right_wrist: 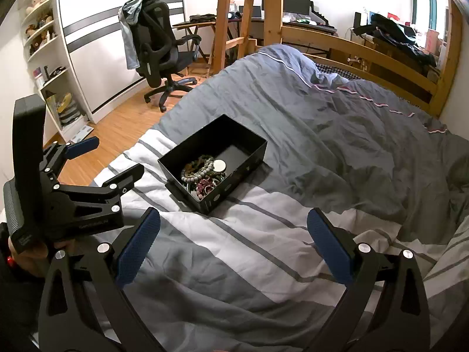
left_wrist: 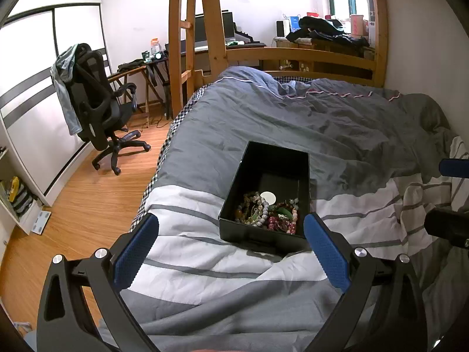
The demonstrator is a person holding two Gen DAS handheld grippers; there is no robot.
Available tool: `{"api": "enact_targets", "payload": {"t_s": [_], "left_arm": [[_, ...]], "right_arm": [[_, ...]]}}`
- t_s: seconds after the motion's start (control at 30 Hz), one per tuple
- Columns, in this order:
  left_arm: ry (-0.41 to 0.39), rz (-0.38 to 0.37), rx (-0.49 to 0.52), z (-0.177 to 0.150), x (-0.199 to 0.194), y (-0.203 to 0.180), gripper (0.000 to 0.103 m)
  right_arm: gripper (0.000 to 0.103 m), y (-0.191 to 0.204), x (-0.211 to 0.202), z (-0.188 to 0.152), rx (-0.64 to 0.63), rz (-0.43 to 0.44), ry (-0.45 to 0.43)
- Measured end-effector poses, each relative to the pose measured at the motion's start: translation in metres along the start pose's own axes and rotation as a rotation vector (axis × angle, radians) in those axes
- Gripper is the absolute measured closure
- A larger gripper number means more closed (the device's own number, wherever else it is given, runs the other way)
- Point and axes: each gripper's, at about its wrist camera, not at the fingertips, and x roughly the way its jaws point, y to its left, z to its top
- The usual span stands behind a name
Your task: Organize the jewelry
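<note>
A black open box [left_wrist: 234,202] sits on the bed's grey and white striped duvet. It holds a heap of jewelry [left_wrist: 268,212]: bead bracelets, green and red pieces and a white round disc. My left gripper [left_wrist: 231,226] is open and empty, just in front of the box's near wall. The box [right_wrist: 246,158] and its jewelry [right_wrist: 203,173] also show in the right wrist view. My right gripper [right_wrist: 233,220] is open and empty, hovering over the duvet short of the box. The left gripper [right_wrist: 114,158] shows at the left there, open.
The duvet [left_wrist: 337,123] covers the whole bed, rumpled at the far end. A wooden bed frame and ladder [left_wrist: 187,44] stand behind. An office chair [left_wrist: 99,105] stands on the wood floor to the left. Shelves [right_wrist: 47,58] line the left wall.
</note>
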Motion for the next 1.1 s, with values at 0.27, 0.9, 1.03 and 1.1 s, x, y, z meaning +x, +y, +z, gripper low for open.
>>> {"api": "enact_targets", "payload": {"t_s": [0.27, 0.9, 1.03, 1.1], "left_arm": [[0.003, 0.002, 0.003, 0.0, 0.0, -0.001, 0.006], [0.006, 0.003, 0.022, -0.003, 0.002, -0.003, 0.006], [0.008, 0.001, 0.027, -0.003, 0.003, -0.003, 0.006], [0.01, 0.0, 0.031, -0.003, 0.003, -0.002, 0.006]], "right_arm": [[0.004, 0.002, 0.001, -0.002, -0.004, -0.002, 0.013], [0.004, 0.01, 0.006, -0.005, -0.007, 0.007, 0.027], [0.004, 0.011, 0.007, -0.005, -0.009, 0.008, 0.031], [0.004, 0.011, 0.007, -0.005, -0.007, 0.011, 0.03]]}}
